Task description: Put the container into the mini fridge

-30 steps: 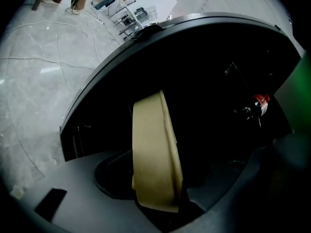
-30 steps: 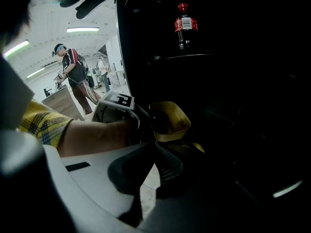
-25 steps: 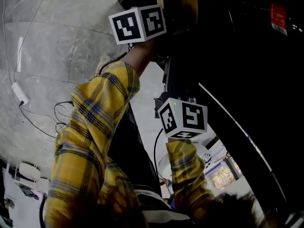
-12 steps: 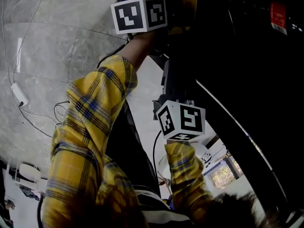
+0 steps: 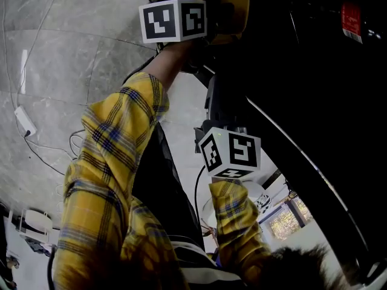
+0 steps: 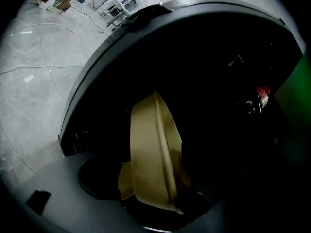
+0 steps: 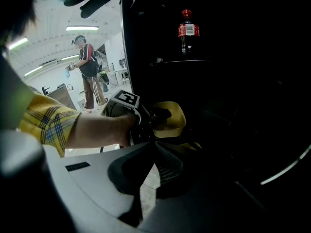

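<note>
Arguably, with the left gripper (image 6: 155,205) clamped on the container (image 6: 150,149) at the fridge (image 7: 233,81) mouth and the right gripper (image 7: 154,161) closed on nothing outside it, the container may slip or clip a shelf (image 7: 184,61).

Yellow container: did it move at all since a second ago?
The left tongs rose slightly and reached further, carrying the yellow container a bit deeper into the dark mini fridge. They stayed clamped on it. The right tongs stayed where they were, shut and empty.
</note>
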A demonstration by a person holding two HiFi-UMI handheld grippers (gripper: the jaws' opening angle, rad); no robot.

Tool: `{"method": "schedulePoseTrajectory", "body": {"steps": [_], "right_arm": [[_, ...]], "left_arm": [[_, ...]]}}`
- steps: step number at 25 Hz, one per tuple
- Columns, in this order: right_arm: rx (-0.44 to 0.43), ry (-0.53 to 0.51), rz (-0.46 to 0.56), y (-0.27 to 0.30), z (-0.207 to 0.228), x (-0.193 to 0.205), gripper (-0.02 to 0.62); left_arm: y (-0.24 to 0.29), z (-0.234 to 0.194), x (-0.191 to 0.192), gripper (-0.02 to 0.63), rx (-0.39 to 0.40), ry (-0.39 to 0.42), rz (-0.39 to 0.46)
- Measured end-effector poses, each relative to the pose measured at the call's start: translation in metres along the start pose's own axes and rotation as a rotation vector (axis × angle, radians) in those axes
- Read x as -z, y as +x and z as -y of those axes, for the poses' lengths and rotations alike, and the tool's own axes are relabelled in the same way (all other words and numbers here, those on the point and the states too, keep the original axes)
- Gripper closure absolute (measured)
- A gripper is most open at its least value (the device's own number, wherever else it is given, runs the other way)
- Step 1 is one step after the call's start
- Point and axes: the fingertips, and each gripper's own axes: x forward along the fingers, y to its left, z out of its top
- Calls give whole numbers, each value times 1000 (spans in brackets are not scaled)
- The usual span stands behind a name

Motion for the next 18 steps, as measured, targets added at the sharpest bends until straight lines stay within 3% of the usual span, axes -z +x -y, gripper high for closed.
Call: {"method": "schedulePoseTrajectory", "body": {"steps": [9,18], "right_arm": [[9,-19,-3,-6,-3,0,569],[14,-38,4,-12,-3,-5,569]], "left_arm": [[-33,-4,-1,232,15,12,15],[-83,-7,-9,235,-6,44,90]]}}
